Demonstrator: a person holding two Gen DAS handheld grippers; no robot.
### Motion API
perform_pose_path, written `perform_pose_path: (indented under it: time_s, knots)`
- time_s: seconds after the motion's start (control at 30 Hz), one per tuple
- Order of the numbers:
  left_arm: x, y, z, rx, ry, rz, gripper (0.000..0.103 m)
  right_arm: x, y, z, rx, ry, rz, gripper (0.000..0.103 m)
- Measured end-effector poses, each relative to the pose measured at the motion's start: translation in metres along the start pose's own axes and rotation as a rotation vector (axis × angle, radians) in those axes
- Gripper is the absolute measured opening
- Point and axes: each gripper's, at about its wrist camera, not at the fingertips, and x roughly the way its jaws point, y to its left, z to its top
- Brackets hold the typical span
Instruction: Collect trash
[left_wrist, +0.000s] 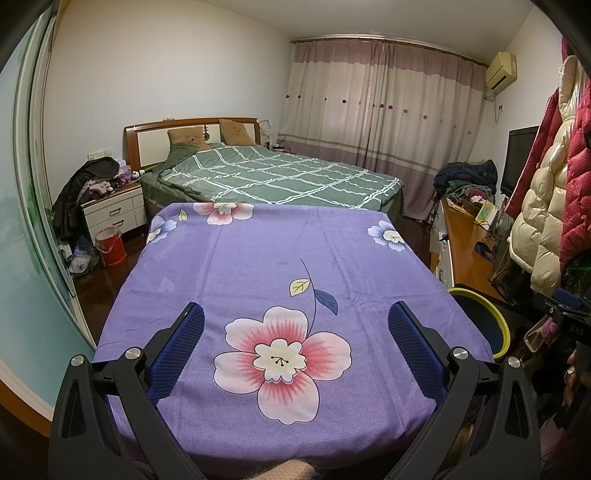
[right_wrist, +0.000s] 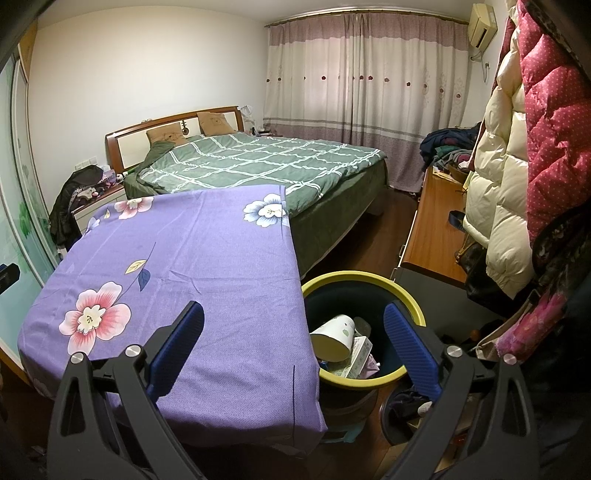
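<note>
A table covered with a purple flowered cloth (left_wrist: 280, 273) fills the left wrist view; its top (right_wrist: 177, 258) shows bare cloth in both views. A dark bin with a yellow rim (right_wrist: 373, 380) stands at the table's right side, and also shows in the left wrist view (left_wrist: 498, 325). Inside it lie a white paper cup (right_wrist: 334, 336), a small carton (right_wrist: 360, 352) and other scraps. My left gripper (left_wrist: 295, 325) is open and empty above the cloth. My right gripper (right_wrist: 293, 325) is open and empty, over the table's right edge and the bin.
A bed with a green checked cover (left_wrist: 273, 177) lies beyond the table. A nightstand piled with clothes (left_wrist: 110, 206) and a red bucket (left_wrist: 110, 247) stand at the left. A wooden desk (right_wrist: 436, 236) and hanging padded coats (right_wrist: 524, 147) line the right.
</note>
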Motion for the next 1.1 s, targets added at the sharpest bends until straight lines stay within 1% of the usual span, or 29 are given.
perform_pose_path:
  time_s: [0.57, 0.83, 0.9, 0.97, 1.0, 1.03, 1.1]
  knots:
    - [0.001, 0.0, 0.0, -0.001, 0.005, -0.003, 0.098, 0.001, 0.0, 0.0, -0.001, 0.002, 0.002, 0.093]
    - [0.015, 0.003, -0.003, -0.006, 0.029, -0.016, 0.098, 0.007, 0.002, -0.003, -0.006, 0.016, 0.004, 0.093]
    - [0.026, 0.006, 0.005, -0.001, 0.035, -0.013, 0.098, 0.015, 0.005, -0.001, -0.014, 0.03, 0.013, 0.093]
    - [0.039, 0.011, 0.014, -0.005, 0.05, 0.008, 0.098, 0.028, 0.013, 0.005, -0.035, 0.044, 0.039, 0.094]
    - [0.054, 0.018, 0.018, -0.017, 0.074, 0.015, 0.098, 0.036, 0.017, 0.008, -0.041, 0.05, 0.059, 0.096]
    - [0.065, 0.022, 0.022, -0.027, 0.086, 0.02, 0.098, 0.044, 0.02, 0.013, -0.044, 0.057, 0.076, 0.096]
    - [0.099, 0.035, 0.029, -0.043, 0.125, 0.054, 0.098, 0.072, 0.031, 0.022, -0.048, 0.082, 0.107, 0.096]
